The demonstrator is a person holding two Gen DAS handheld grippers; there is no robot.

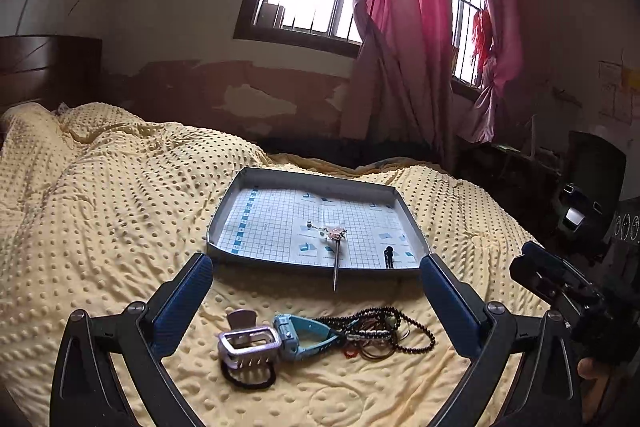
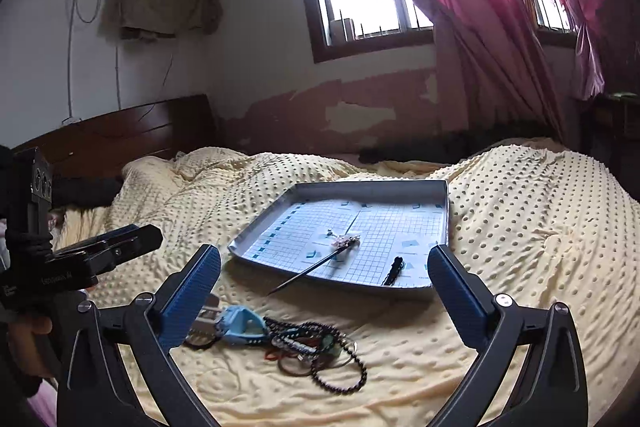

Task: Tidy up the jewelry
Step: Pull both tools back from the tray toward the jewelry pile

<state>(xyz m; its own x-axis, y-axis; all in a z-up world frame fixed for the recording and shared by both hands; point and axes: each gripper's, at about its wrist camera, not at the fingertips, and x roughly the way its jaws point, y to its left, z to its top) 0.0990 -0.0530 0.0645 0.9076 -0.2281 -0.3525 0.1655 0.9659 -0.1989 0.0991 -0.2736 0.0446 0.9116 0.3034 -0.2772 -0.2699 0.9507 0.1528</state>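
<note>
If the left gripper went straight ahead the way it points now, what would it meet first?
Probably the tray on the yellow blanket, near the hairpin overhanging its front rim. The left gripper has its jaws wide open and empty; the jewelry pile lies lower in view, likely beneath that line. Depth is unclear.
</note>
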